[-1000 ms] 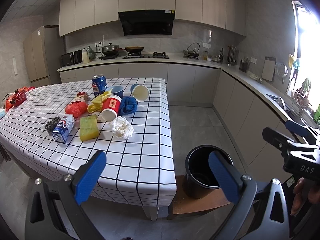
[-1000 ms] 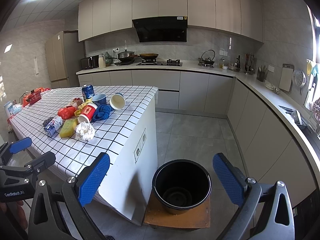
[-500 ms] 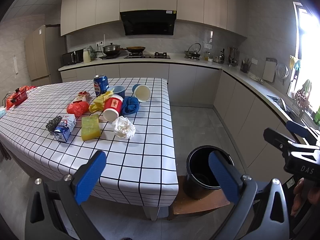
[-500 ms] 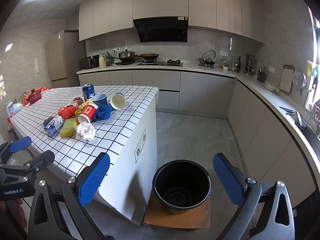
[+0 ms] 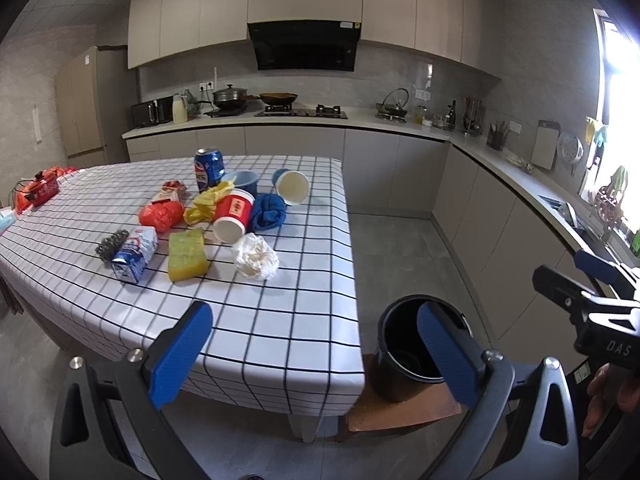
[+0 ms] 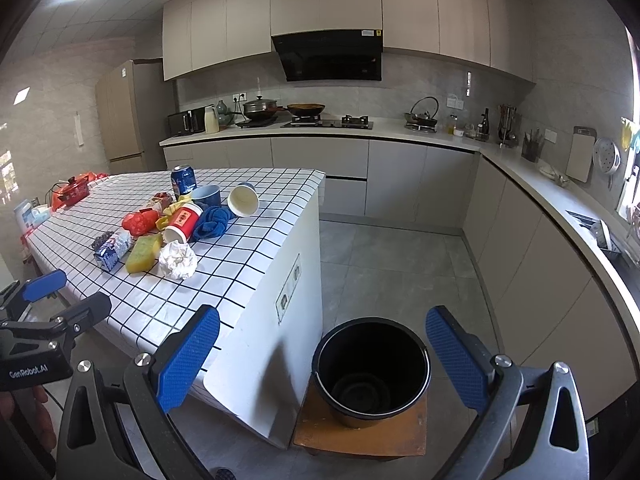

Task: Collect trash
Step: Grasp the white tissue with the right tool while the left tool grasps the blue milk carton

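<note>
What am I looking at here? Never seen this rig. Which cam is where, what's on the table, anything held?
No robot arm: a person carries a two-finger gripper in each hand, each with a fisheye camera looking along its blue fingers. The left wrist view shows the left gripper at the bottom; the right wrist view shows the right gripper. Both are open and hold nothing.

The checked table carries a cluster of items: a crumpled white paper, yellow sponge, red paper cup on its side, blue cloth, soda can and small carton. The black bucket, apparently the bin, stands on a low wooden stool beside the table and looks empty.
</note>
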The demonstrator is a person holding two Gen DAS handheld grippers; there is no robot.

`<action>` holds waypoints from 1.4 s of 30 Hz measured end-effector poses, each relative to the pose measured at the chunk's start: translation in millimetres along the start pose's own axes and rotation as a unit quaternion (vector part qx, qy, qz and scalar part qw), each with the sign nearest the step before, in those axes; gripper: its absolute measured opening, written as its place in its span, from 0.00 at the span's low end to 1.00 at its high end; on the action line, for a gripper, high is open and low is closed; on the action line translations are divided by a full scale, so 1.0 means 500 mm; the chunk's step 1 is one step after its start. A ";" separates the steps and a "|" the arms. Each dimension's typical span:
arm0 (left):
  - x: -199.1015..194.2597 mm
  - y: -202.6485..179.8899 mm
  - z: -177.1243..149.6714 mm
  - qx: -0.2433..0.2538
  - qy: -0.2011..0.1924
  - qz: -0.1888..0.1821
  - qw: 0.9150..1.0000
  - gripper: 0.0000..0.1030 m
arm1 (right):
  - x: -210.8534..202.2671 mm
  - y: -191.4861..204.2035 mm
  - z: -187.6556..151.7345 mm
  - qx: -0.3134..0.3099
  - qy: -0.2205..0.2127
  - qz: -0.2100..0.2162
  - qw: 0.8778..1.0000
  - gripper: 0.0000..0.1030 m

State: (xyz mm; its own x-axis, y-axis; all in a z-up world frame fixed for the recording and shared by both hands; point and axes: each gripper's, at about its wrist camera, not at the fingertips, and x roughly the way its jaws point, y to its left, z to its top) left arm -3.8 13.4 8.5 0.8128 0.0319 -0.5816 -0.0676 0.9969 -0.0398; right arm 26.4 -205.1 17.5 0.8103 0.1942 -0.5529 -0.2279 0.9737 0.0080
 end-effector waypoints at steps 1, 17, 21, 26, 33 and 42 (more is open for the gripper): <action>-0.001 0.000 0.002 0.004 -0.002 0.006 1.000 1.00 | 0.001 0.000 0.001 0.001 -0.001 0.004 1.000 1.00; 0.020 0.155 -0.008 -0.058 0.016 0.056 0.997 1.00 | 0.092 0.100 0.033 -0.026 0.018 0.090 0.995 1.00; 0.033 0.211 -0.016 -0.066 0.035 0.073 0.995 1.00 | 0.118 0.153 0.042 -0.041 0.017 0.111 0.993 1.00; 0.049 0.298 -0.022 -0.086 0.040 0.090 0.991 1.00 | 0.158 0.231 0.049 -0.064 0.025 0.136 0.988 0.90; 0.106 0.395 -0.018 -0.088 0.050 0.111 0.989 0.95 | 0.239 0.337 0.063 -0.080 0.042 0.149 0.985 0.83; 0.218 0.488 -0.017 -0.090 0.076 0.092 0.989 0.92 | 0.386 0.423 0.060 -0.058 0.097 0.131 0.985 0.76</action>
State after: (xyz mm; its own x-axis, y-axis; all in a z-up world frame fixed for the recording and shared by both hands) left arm 63.5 259.4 -71.4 0.6819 0.1865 -0.7073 -0.3192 0.9459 -0.0583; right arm 150.8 42.2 -62.9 0.6004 0.3989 -0.6931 -0.4835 0.8714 0.0827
